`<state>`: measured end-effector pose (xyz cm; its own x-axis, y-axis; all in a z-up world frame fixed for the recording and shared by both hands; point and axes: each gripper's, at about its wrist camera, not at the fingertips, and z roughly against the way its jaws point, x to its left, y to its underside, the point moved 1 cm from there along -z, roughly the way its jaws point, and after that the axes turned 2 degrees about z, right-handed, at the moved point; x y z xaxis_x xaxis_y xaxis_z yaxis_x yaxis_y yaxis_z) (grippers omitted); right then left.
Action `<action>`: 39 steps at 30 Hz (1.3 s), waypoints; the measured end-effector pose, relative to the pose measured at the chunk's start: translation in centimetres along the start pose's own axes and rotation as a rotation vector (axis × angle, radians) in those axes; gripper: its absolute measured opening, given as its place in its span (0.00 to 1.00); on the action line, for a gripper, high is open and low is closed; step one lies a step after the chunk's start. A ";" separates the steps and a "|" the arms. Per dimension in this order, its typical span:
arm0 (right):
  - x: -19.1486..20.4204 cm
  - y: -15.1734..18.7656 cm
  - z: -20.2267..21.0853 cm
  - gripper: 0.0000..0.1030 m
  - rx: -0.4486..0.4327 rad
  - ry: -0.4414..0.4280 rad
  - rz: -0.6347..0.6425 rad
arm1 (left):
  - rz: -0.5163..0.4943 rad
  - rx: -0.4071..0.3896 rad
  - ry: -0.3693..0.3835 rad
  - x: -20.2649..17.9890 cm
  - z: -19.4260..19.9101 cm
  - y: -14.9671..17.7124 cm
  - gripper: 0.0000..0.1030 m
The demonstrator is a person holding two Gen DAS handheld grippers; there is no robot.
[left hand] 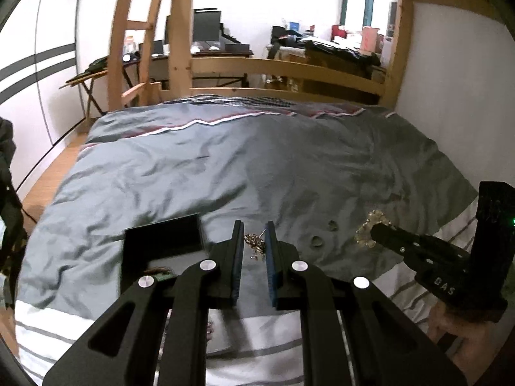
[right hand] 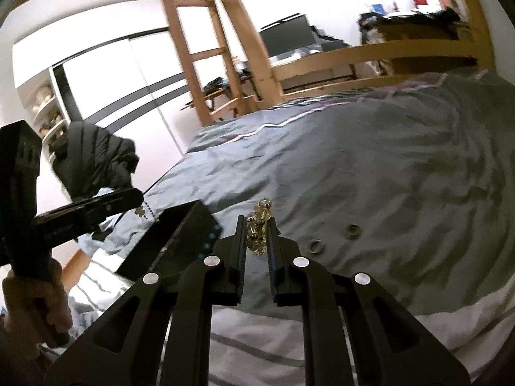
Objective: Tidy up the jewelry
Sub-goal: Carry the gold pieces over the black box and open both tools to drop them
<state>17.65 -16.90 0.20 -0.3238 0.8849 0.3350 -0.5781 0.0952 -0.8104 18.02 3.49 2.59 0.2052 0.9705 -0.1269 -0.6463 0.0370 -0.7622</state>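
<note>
Left wrist view: the left gripper (left hand: 254,244), jaws narrowed, pinches a small gold chain piece (left hand: 254,245) above the grey duvet (left hand: 257,167), beside a black jewelry box (left hand: 162,247); two rings (left hand: 323,234) lie on the fabric. Right wrist view: the right gripper (right hand: 256,231) is clamped on a beaded bracelet (right hand: 259,225). Both pieces look light, limp and snag-prone, best gripped across the strand; the rings may prove slippery.

Grey duvet (left hand: 244,160), wooden bunk frame (left hand: 280,67), cluttered desk (left hand: 206,52), white wardrobe (right hand: 128,74)
</note>
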 end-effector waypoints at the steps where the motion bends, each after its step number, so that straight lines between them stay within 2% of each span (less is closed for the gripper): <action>1: 0.8 -0.1 -0.1 0.12 0.003 -0.008 0.016 | 0.018 0.002 0.005 0.8 0.3 0.0 0.11; 14: 10.3 -1.5 -3.1 0.12 0.023 -0.101 0.127 | 0.202 0.024 -0.013 9.5 0.3 0.6 0.11; 23: 15.1 -1.3 -5.3 0.12 0.055 -0.147 0.176 | 0.292 0.078 0.024 12.3 -1.3 1.6 0.11; 26: 15.8 -0.4 -6.4 0.12 0.084 -0.147 0.184 | 0.317 0.089 0.061 12.4 -1.6 1.7 0.11; 31: 16.2 1.7 -8.1 0.12 0.142 -0.142 0.190 | 0.328 0.123 0.063 12.6 -2.4 2.2 0.11; 39: 15.7 4.1 -9.6 0.13 0.199 -0.163 0.168 | 0.361 0.122 0.079 13.1 -2.5 2.4 0.11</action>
<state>17.35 1.80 -2.49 -0.5340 0.7940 0.2904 -0.6367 -0.1518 -0.7560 21.00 15.69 -2.44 0.0011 0.9050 -0.4253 -0.7688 -0.2712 -0.5791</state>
